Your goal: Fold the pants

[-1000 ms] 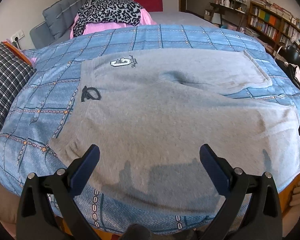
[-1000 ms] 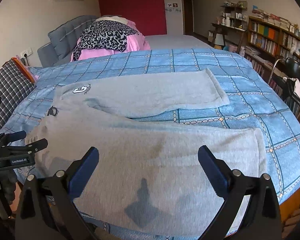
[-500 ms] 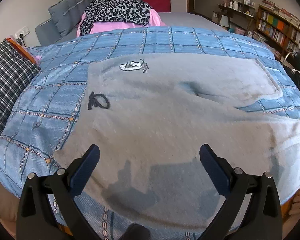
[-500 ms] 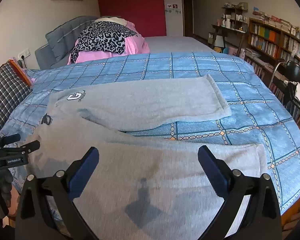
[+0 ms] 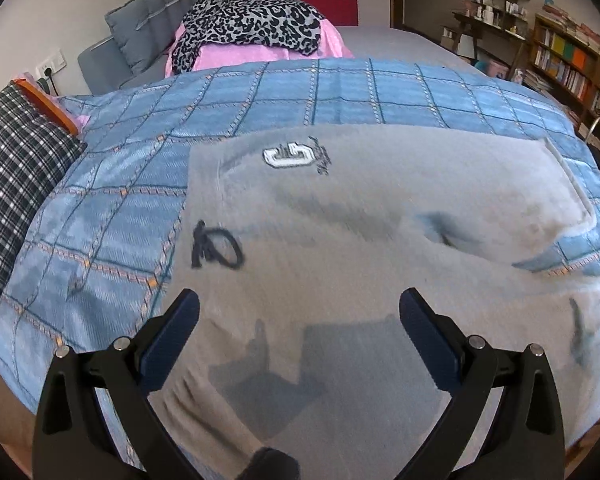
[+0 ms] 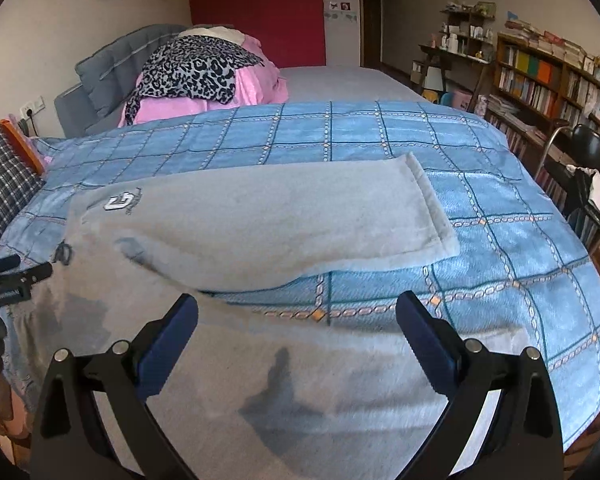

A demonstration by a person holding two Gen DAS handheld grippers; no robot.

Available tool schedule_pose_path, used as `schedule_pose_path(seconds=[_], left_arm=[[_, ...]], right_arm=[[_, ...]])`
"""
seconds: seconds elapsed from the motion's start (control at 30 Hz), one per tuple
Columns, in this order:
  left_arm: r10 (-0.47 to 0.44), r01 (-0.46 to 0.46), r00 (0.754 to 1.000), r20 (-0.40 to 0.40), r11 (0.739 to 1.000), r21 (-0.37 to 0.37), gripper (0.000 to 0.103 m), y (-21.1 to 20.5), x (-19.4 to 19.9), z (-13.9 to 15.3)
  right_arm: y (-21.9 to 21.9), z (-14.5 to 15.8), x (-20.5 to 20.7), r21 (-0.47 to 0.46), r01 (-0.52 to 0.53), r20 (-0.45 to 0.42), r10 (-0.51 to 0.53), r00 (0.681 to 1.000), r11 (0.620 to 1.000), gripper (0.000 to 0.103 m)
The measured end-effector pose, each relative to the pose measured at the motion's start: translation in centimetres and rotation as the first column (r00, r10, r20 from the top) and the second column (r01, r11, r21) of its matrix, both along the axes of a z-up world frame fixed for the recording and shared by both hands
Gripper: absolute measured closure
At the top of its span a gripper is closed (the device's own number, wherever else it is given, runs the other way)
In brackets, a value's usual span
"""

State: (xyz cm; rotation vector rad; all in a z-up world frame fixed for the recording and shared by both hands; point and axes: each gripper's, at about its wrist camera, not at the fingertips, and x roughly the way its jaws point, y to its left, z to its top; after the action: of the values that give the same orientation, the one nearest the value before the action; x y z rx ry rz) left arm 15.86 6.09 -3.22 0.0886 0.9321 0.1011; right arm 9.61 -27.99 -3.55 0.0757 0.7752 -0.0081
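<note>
Lying spread flat on the blue checked bedspread, legs parted, the grey fleece pants are awaiting folding; left gripper and right gripper are hovering released above the near leg.

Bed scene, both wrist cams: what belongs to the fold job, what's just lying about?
Job:
- grey pants, spread flat
- left gripper, open
- right gripper, open
- blue checked blanket underneath

Lying about:
- leopard-print cloth
- pink bedding
- plaid pillow
- bookshelf
</note>
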Motion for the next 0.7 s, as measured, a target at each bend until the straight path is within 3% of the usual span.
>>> schedule_pose_path(seconds=[0.3, 0.7], left_arm=[[0.003, -0.003, 1.000, -0.028, 1.000, 0.003, 0.002, 2.4, 7.0, -1.5], [0.021, -0.025, 0.999, -0.048, 0.996, -0.082, 0.002, 7.5, 18.0, -3.7]], right_arm=[[-1.4, -1.5, 5.5, -0.043, 0.005, -0.047, -0.007, 0.999, 0.999, 0.005], [-3.3, -3.1, 13.2, -0.067, 0.013, -0.097, -0.020, 0.995, 0.998, 0.005]])
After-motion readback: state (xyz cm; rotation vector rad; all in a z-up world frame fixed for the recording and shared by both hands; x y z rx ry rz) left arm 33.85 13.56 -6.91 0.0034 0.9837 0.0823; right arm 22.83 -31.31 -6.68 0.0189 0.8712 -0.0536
